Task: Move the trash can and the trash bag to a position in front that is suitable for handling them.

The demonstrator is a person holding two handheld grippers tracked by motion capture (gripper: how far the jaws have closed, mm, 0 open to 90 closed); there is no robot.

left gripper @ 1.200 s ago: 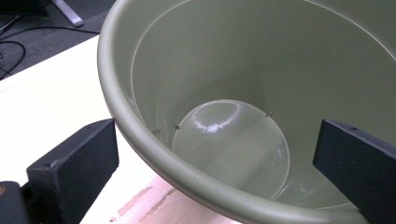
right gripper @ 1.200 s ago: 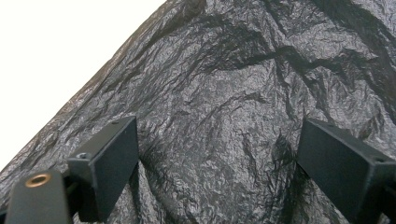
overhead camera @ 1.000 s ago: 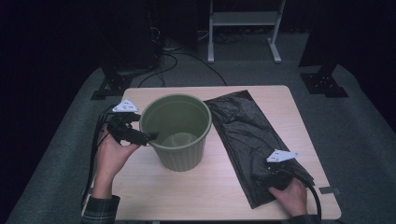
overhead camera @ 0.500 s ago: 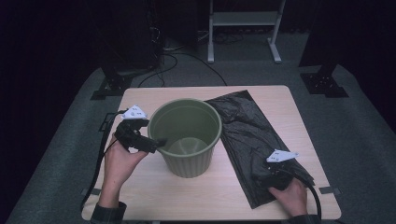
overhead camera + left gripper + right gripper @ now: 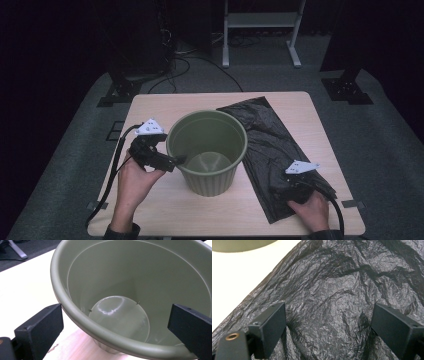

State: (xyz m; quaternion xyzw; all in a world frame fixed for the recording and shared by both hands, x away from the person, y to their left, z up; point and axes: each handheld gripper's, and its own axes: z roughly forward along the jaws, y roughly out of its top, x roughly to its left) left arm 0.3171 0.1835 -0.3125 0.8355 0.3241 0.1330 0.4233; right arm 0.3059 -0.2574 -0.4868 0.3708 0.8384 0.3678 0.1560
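bin upright, mouth up, on table

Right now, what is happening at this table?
A person works at a wooden table with a hand-held gripper in each hand. The left hand-held gripper is at the rim of a green bin, one jaw outside the rim and one inside, jaws open and not pinching it. The bin stands upright and is empty. The right hand-held gripper rests over a flat black plastic bag that lies beside the bin, its jaws open on the crinkled surface. The bag is not yet in the bin.
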